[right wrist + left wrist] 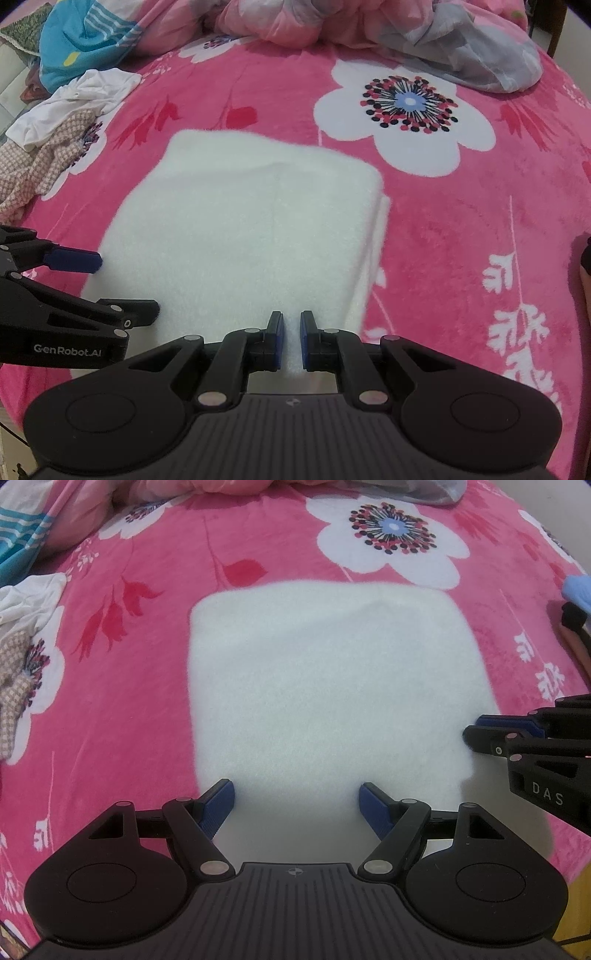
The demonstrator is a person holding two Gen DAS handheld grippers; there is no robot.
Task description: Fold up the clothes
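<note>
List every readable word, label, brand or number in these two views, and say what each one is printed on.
"DAS": white letters on the black body of the right gripper, seen at the right edge of the left wrist view.
"GenRobot.AI": white brand name on the black body of the left gripper, seen at the left edge of the right wrist view.
No text is visible on the white folded cloth or the pink floral blanket.

Bedroom (floral pink bedspread (461, 229), rumpled quilt (369, 26))

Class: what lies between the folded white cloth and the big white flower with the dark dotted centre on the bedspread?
Only bare pink bedspread separates the folded white cloth from the flower, seen in both wrist views.
</note>
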